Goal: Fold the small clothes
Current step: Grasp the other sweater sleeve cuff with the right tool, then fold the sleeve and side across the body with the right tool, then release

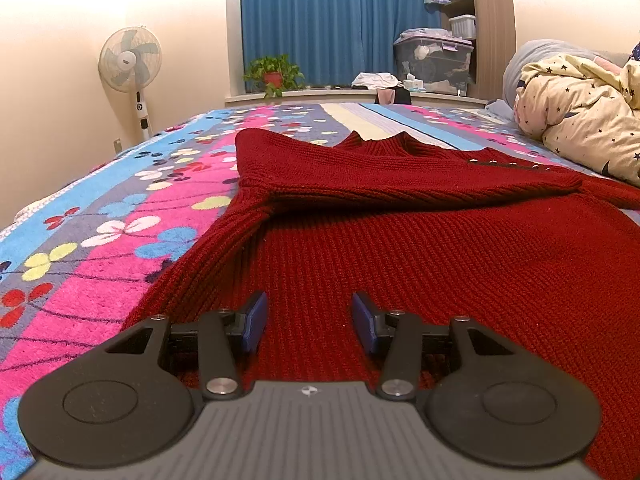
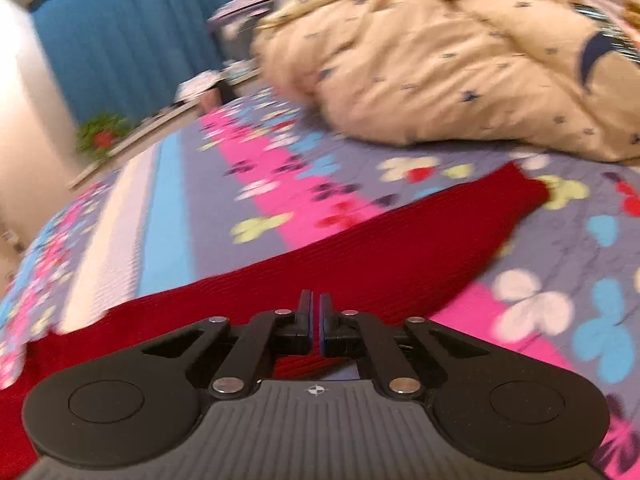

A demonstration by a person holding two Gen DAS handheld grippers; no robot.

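A dark red knitted sweater (image 1: 420,240) lies on the flowered bedspread (image 1: 100,220), its left sleeve folded across the chest below the collar. My left gripper (image 1: 309,314) is open, its blue pads (image 1: 256,316) just above the sweater's lower body and holding nothing. In the right wrist view, which is motion-blurred, my right gripper (image 2: 315,314) is shut, with red knit (image 2: 360,248) under and ahead of it; the sweater's right sleeve (image 2: 500,200) stretches away to the upper right. I cannot tell whether fabric is pinched between the jaws.
A crumpled cream star-print duvet (image 1: 580,120) lies at the right side of the bed, close to the sleeve's end (image 2: 440,60). Beyond the bed are a standing fan (image 1: 132,64), a potted plant (image 1: 274,74), a blue curtain (image 1: 336,20) and a storage box (image 1: 434,60).
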